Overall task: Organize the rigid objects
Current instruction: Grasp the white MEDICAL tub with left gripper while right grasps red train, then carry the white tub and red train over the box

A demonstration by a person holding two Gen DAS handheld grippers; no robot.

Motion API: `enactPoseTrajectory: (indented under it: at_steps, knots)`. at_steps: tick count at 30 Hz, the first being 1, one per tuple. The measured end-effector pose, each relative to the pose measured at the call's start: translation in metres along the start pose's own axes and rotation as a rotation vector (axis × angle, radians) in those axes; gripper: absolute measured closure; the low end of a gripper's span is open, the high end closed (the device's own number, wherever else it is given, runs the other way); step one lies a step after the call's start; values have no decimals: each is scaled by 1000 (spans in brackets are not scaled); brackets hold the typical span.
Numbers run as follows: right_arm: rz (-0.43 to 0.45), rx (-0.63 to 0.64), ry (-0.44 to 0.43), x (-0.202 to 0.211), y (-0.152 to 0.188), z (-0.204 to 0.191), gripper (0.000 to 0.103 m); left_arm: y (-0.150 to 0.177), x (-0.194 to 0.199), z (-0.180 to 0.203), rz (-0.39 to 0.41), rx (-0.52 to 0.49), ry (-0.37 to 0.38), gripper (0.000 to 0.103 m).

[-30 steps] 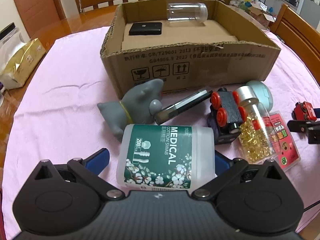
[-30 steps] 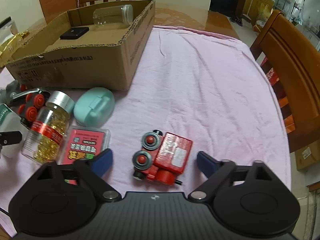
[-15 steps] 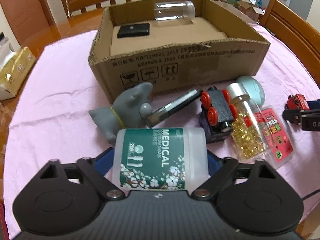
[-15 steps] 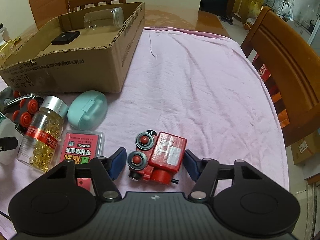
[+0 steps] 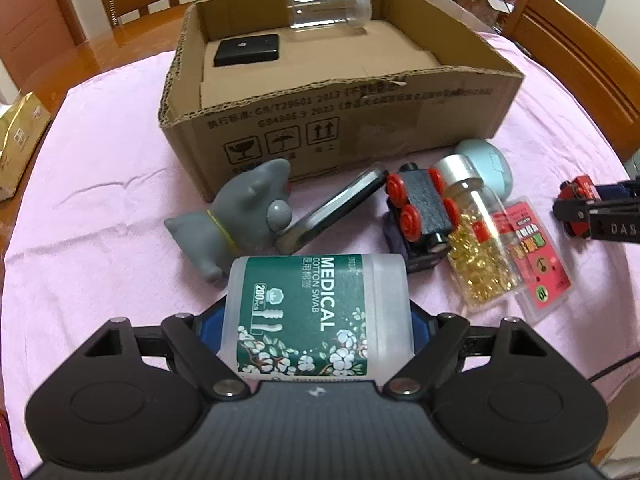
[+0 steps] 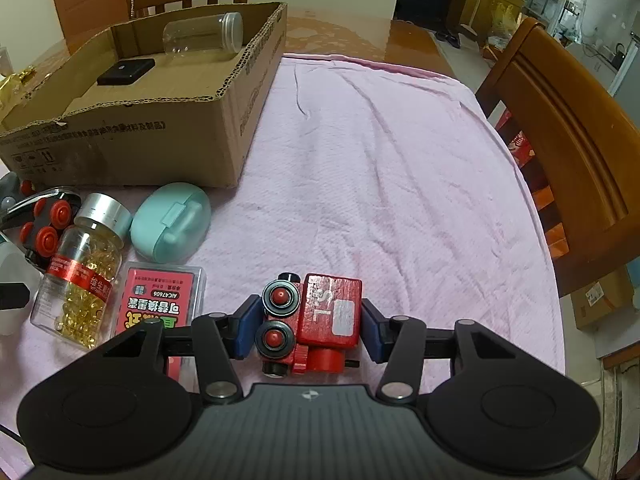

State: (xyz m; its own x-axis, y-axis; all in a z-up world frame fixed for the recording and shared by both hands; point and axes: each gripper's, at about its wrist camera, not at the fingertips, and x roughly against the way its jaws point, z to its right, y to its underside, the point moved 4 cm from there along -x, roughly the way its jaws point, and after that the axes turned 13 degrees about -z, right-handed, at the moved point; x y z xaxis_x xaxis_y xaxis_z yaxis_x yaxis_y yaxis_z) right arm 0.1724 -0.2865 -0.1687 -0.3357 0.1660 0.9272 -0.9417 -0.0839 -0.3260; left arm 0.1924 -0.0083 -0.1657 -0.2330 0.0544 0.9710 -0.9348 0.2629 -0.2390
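My left gripper (image 5: pixel 316 320) is shut on a white cotton swab box with a green label (image 5: pixel 316 312), lying on its side between the blue pads. My right gripper (image 6: pixel 308 326) is shut on a red toy train (image 6: pixel 316 320) on the pink cloth. The right gripper with the train also shows at the right edge of the left wrist view (image 5: pixel 588 204). The open cardboard box (image 5: pixel 360 120) stands ahead and holds a clear jar (image 5: pixel 330 10) and a black flat case (image 5: pixel 246 50).
On the cloth before the box lie a grey cat toy (image 5: pixel 240 216), a dark tube (image 5: pixel 332 208), a black train with red wheels (image 5: pixel 420 208), a capsule bottle (image 6: pixel 80 264), a red card pack (image 6: pixel 160 300) and a teal case (image 6: pixel 172 220). Wooden chairs stand around the table.
Both grippers closed: the left pads came in onto the swab box, and the right pads closed from wide apart onto the red train. Both cameras moved slightly forward.
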Motion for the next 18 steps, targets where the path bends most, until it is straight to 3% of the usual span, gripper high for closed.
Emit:
enactPoseTrajectory:
  at_steps: [18]
  knots:
    - [-17,115,-5,16,-2,3,49,-5,38,7,21,-123,14,21]
